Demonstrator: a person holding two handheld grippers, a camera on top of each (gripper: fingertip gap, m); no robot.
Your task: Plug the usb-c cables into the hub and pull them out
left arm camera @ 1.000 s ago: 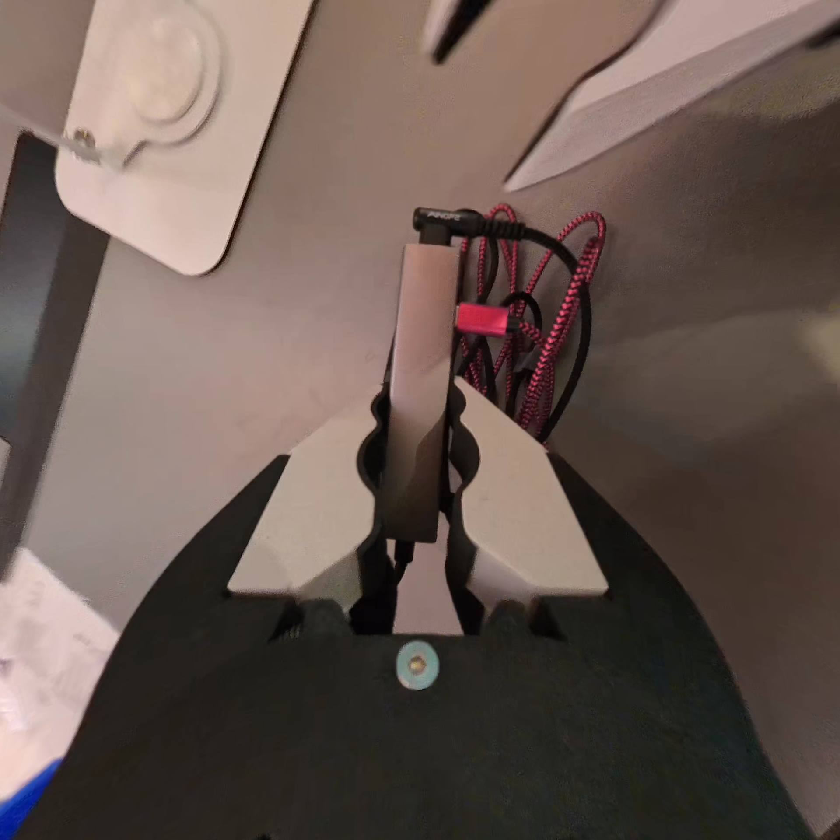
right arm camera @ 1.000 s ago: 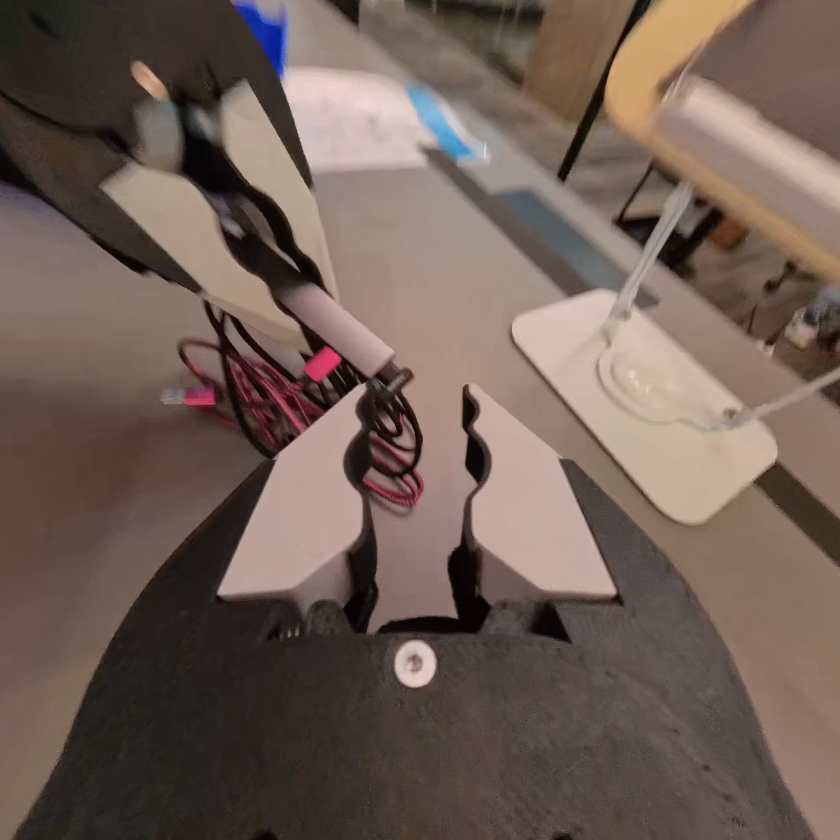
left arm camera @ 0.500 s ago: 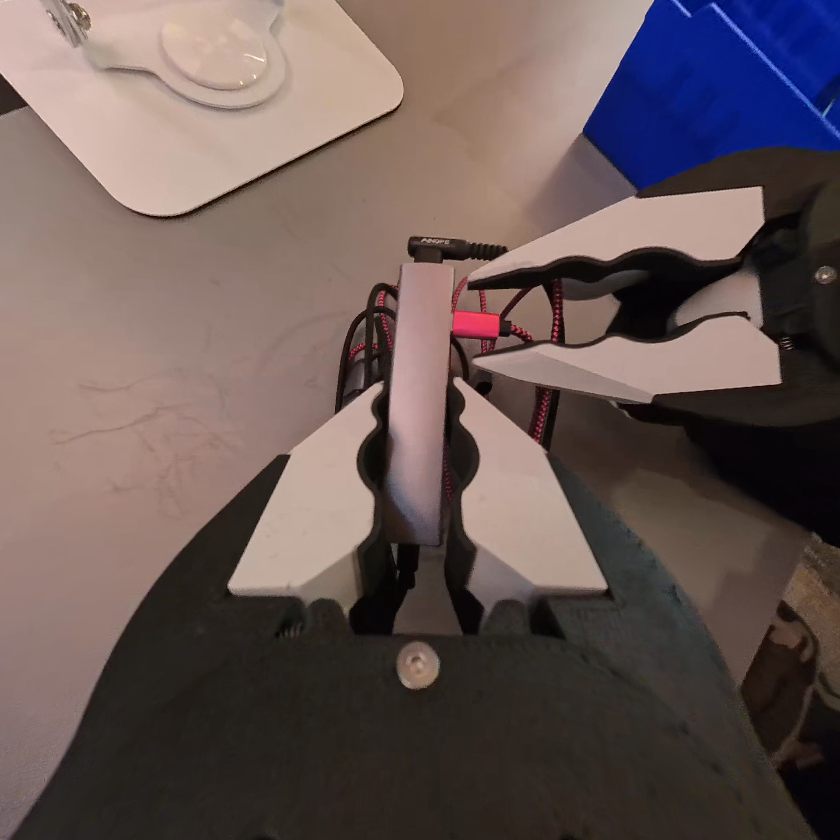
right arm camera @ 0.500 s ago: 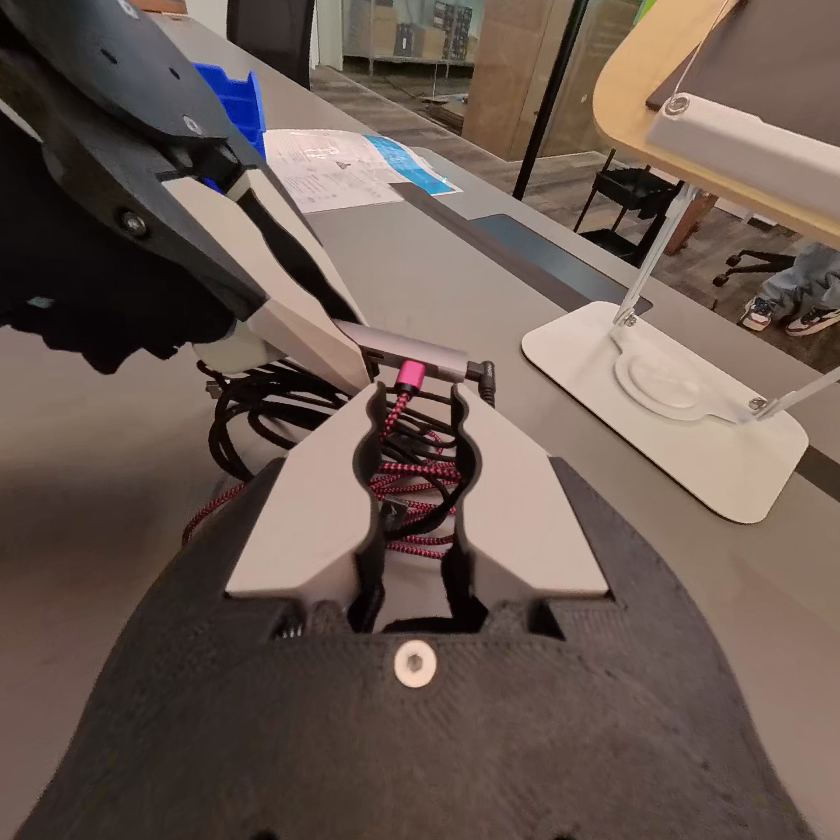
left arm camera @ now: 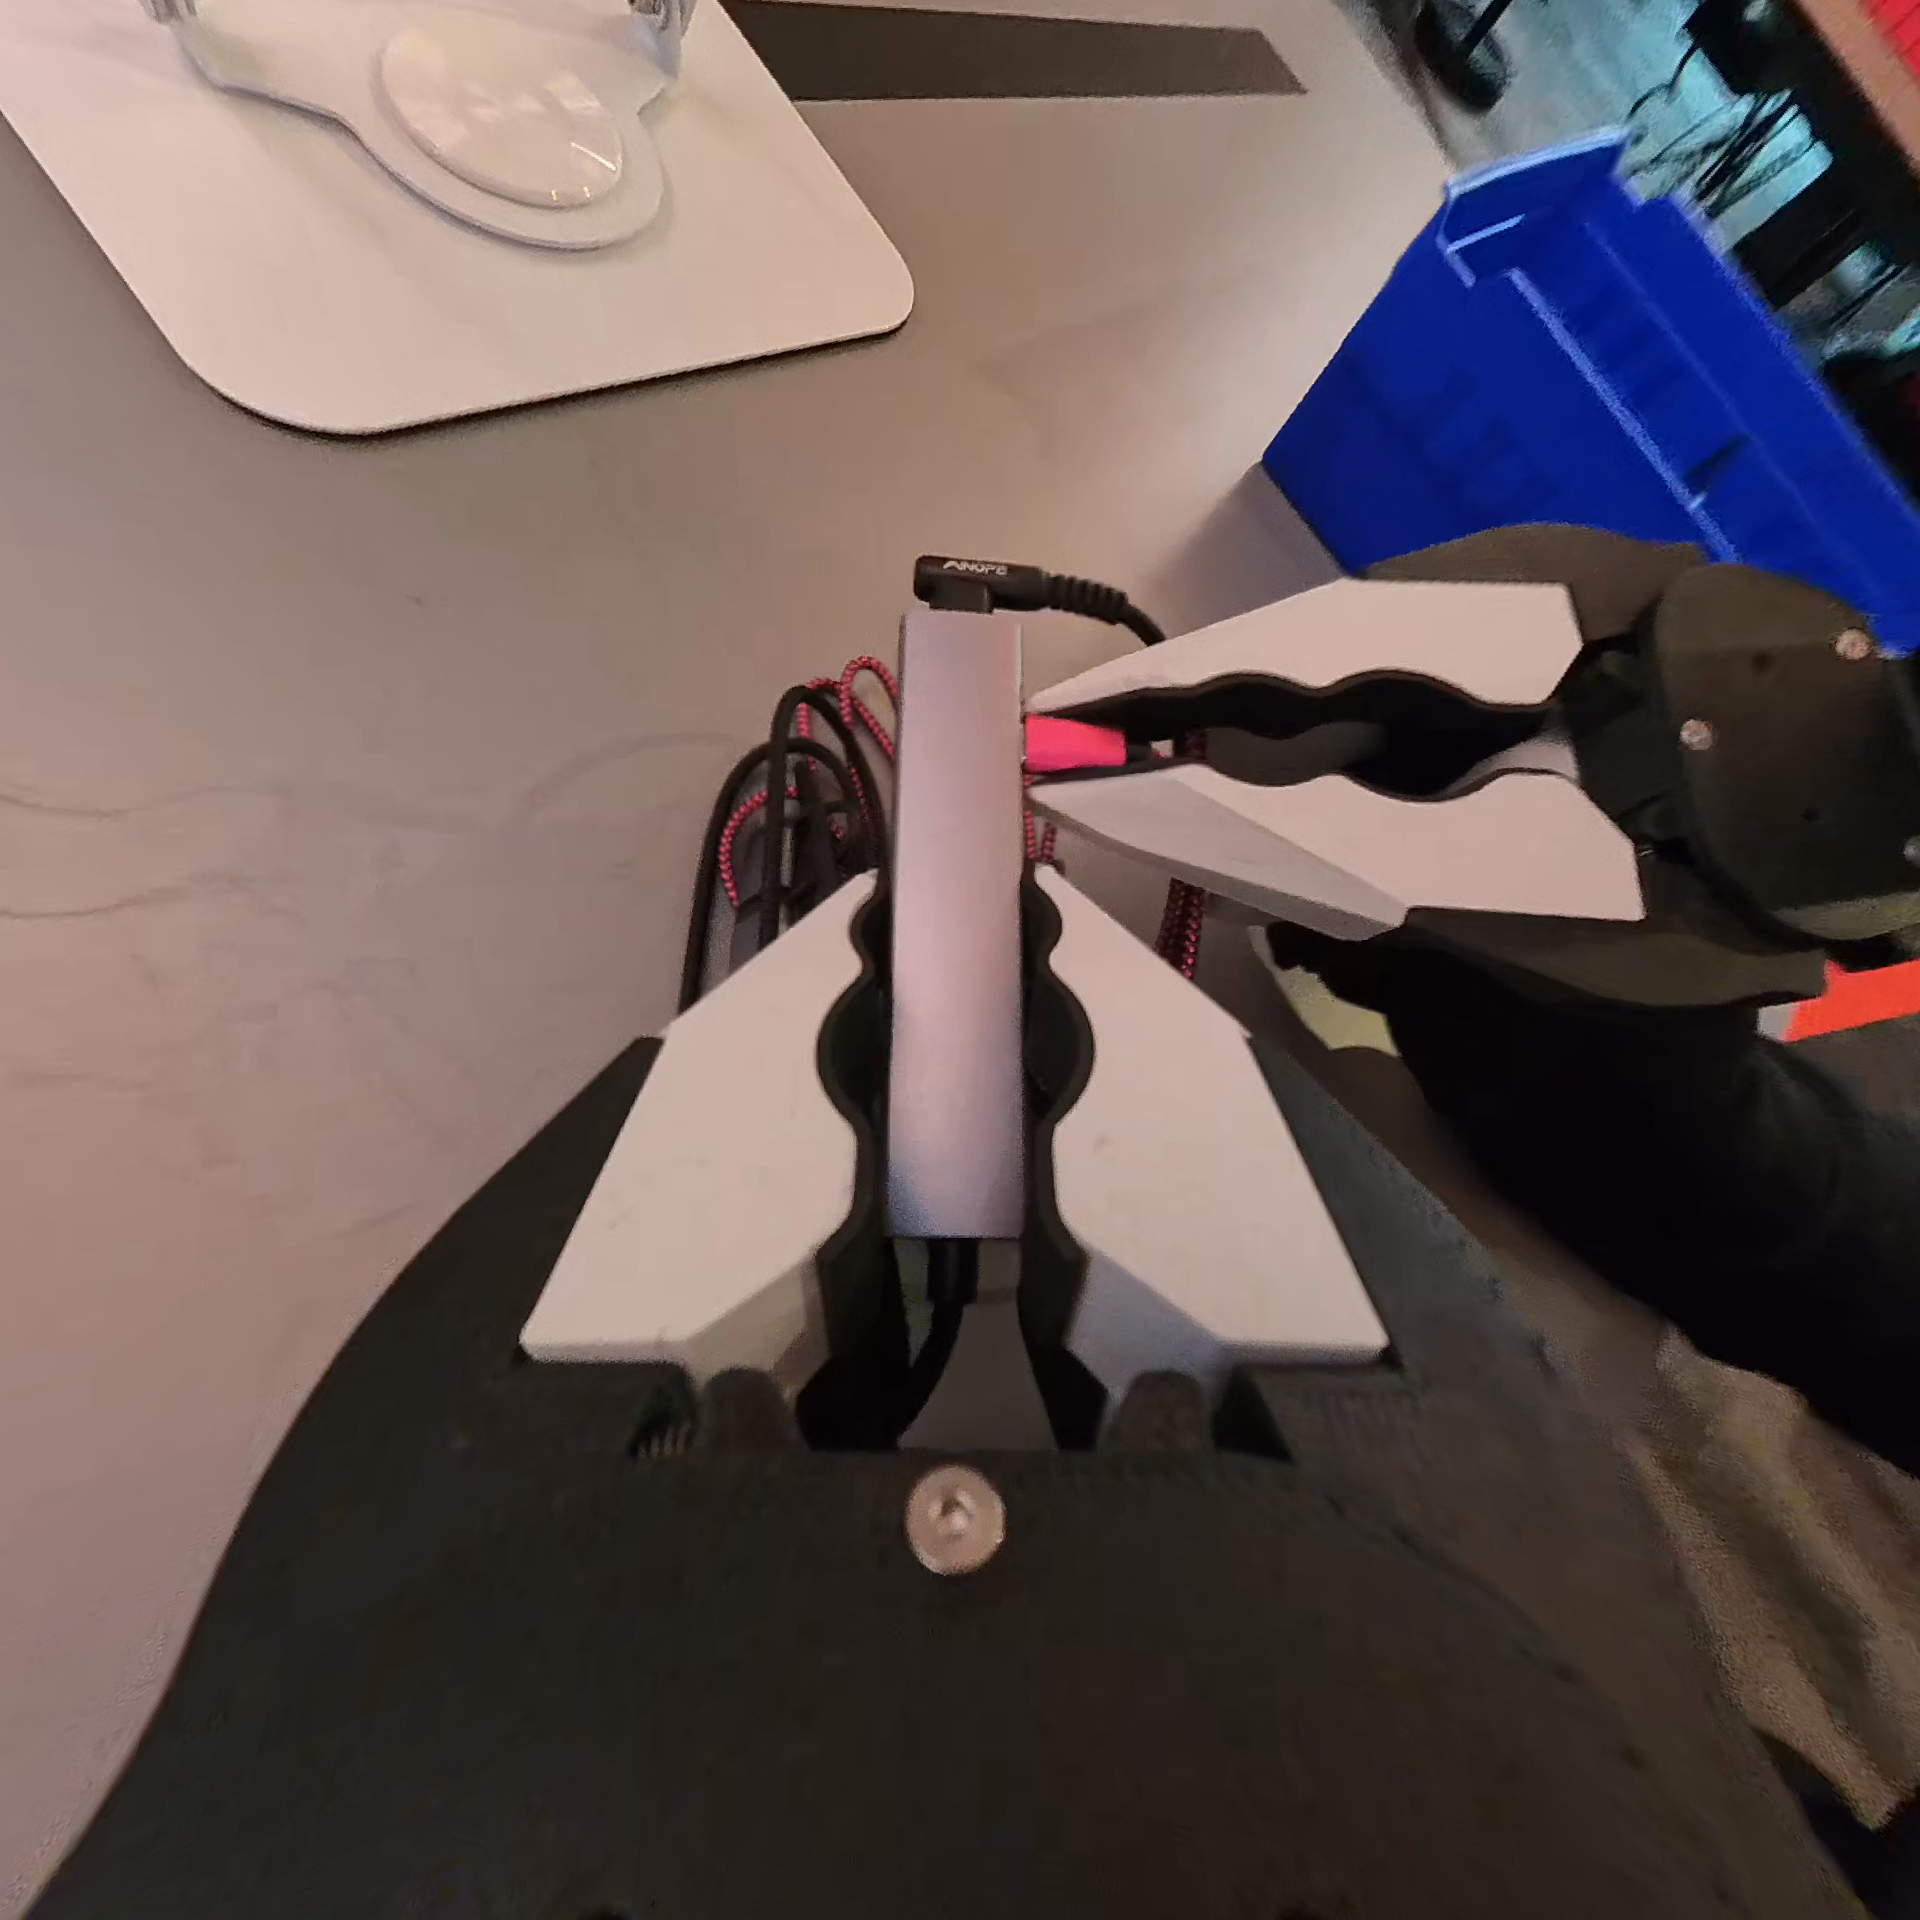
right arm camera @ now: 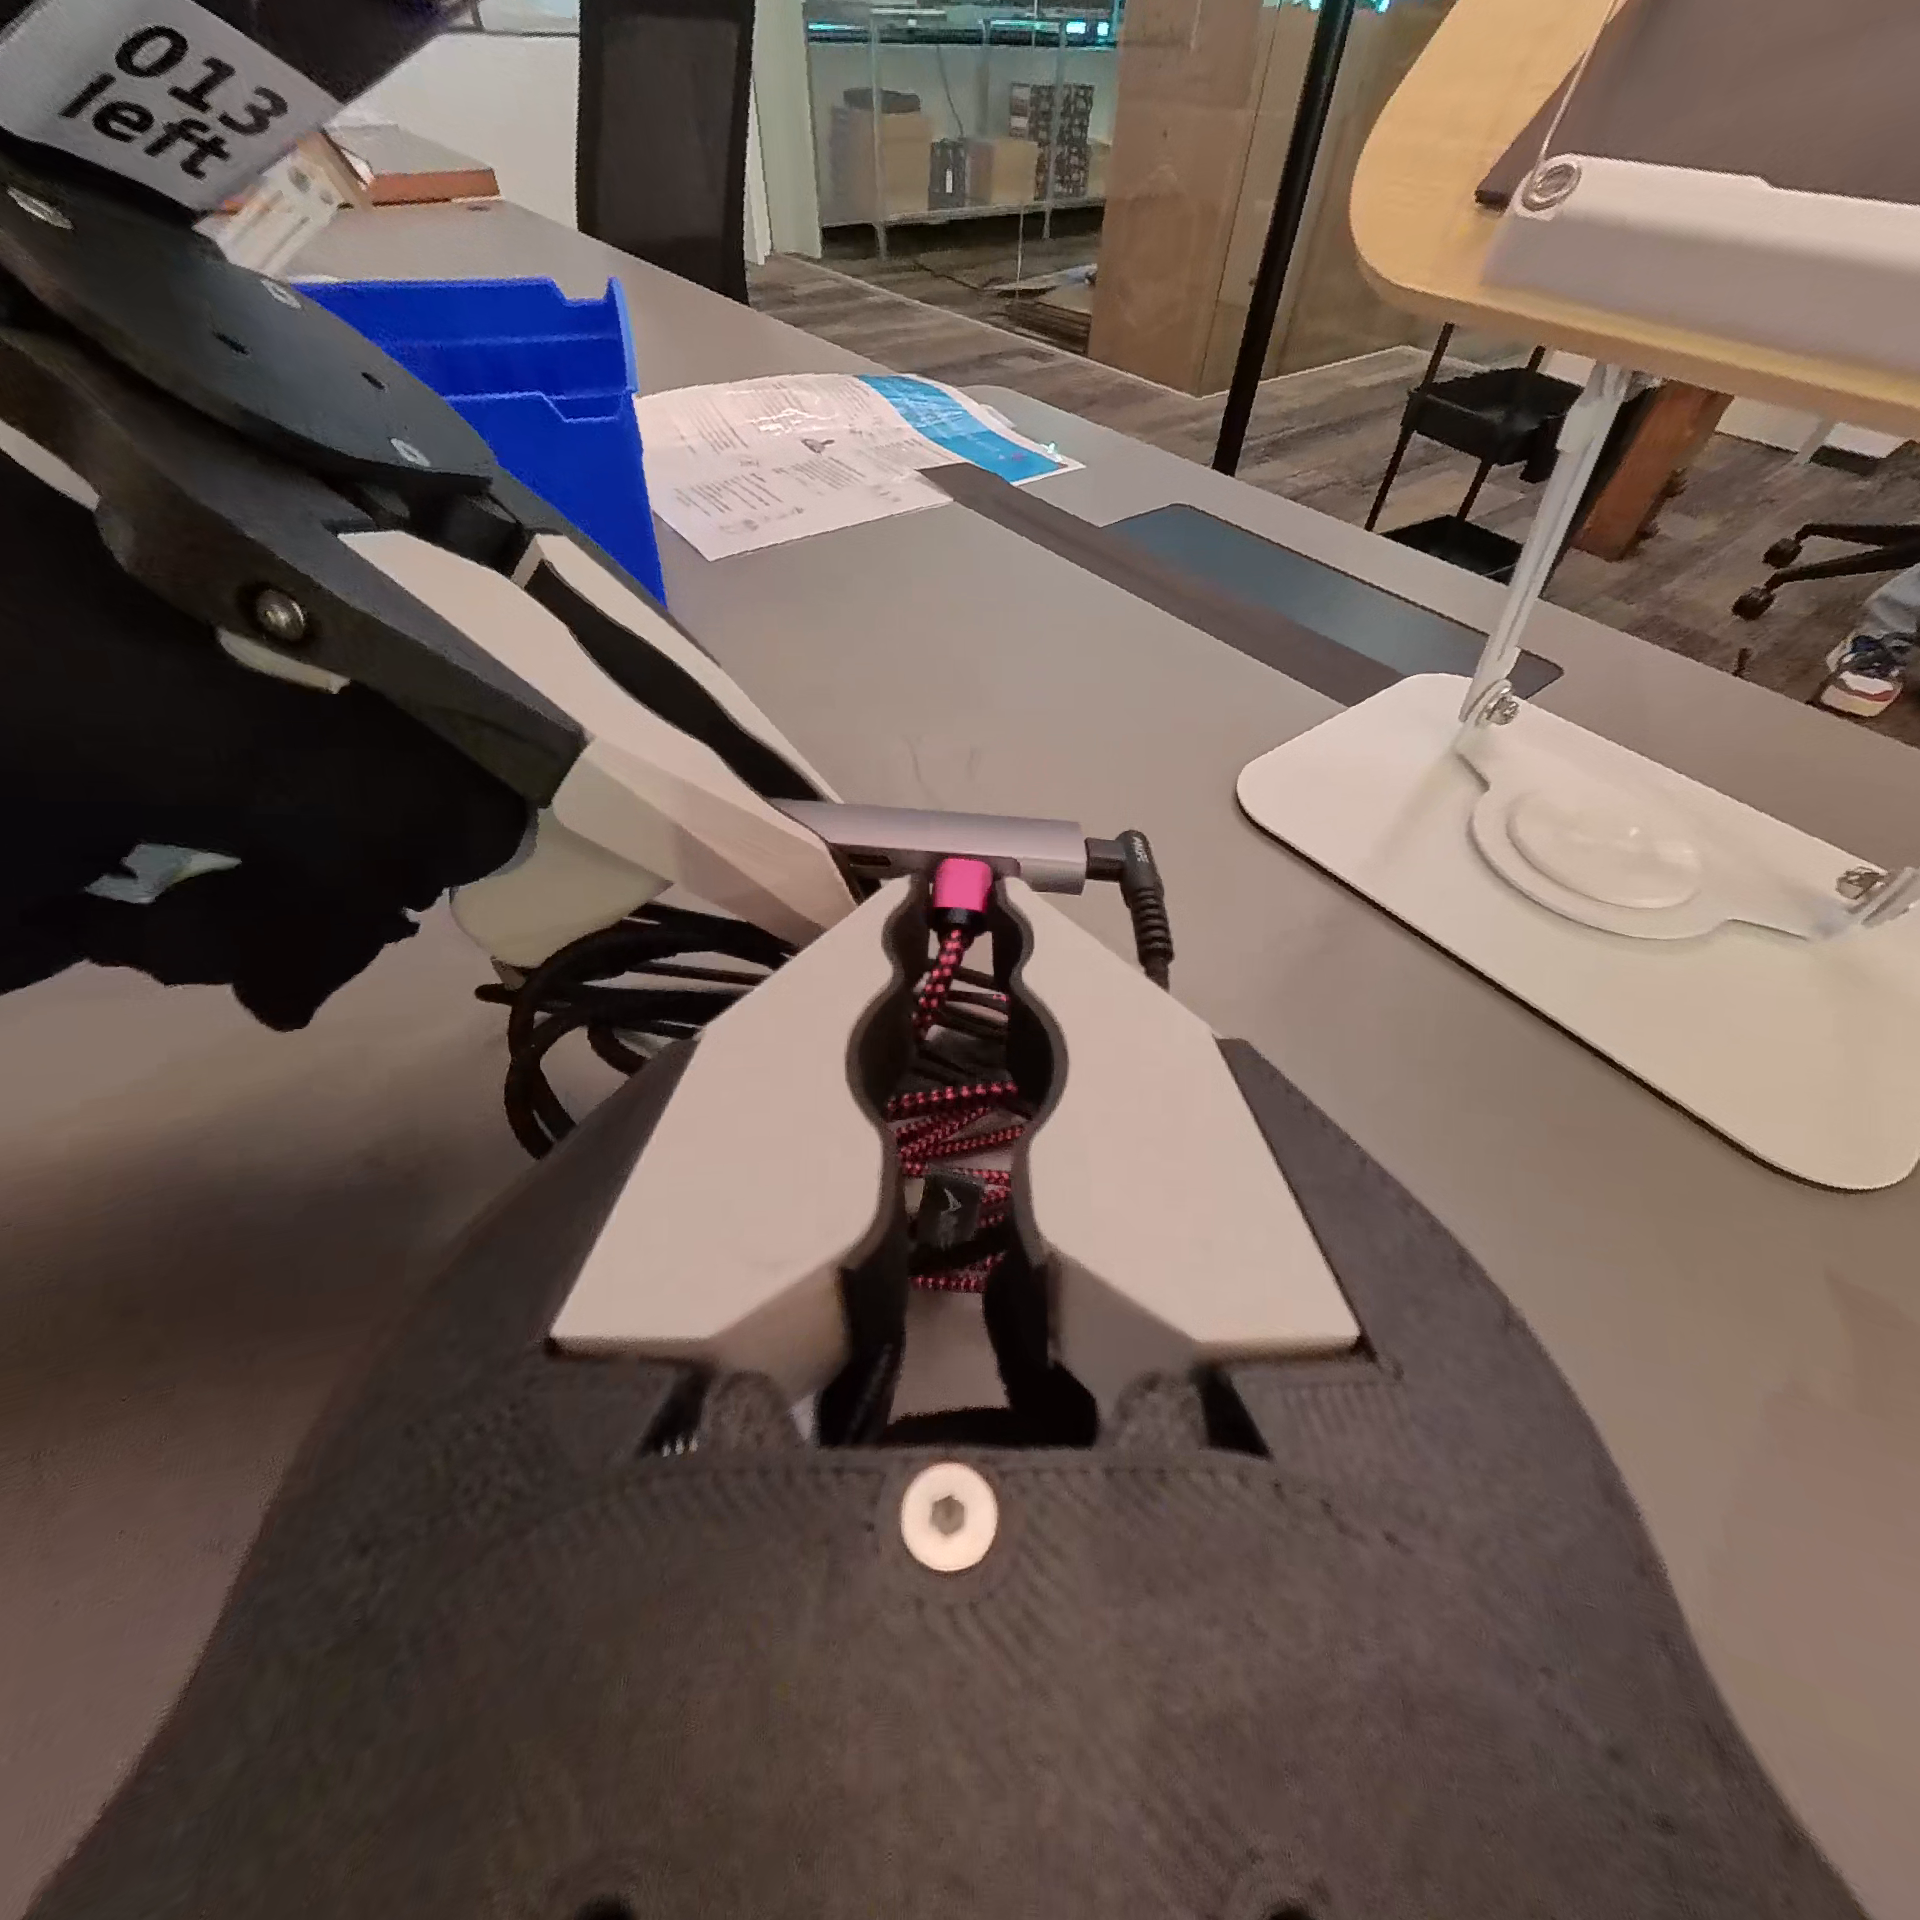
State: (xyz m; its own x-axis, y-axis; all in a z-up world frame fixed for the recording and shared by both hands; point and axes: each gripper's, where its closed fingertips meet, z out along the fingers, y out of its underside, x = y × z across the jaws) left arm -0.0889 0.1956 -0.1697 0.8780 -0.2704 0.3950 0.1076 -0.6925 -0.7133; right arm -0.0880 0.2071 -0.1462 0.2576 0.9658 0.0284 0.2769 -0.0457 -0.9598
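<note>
The left gripper (left arm camera: 956, 894) clamps a grey hub (left arm camera: 958, 935), holding it above a grey table (left arm camera: 416, 727). The right gripper (left arm camera: 1029, 758) has its tips narrowed around a pink plug (left arm camera: 1070, 744) seated in the hub's side; whether they pinch it is unclear. Cables (right arm camera: 644, 987) lie coiled beneath. A blue bin (left arm camera: 1558, 395) and white stand base (left arm camera: 468, 260) sit nearby.

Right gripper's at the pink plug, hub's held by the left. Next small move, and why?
Probably pull the right gripper straight back, away from the hub's side. The pink plug sits seated in the hub, with the fingertips closed in on either side of it, and the left gripper clamps the hub to resist the pull. A firm grip isn't certain, so squeeze first.
</note>
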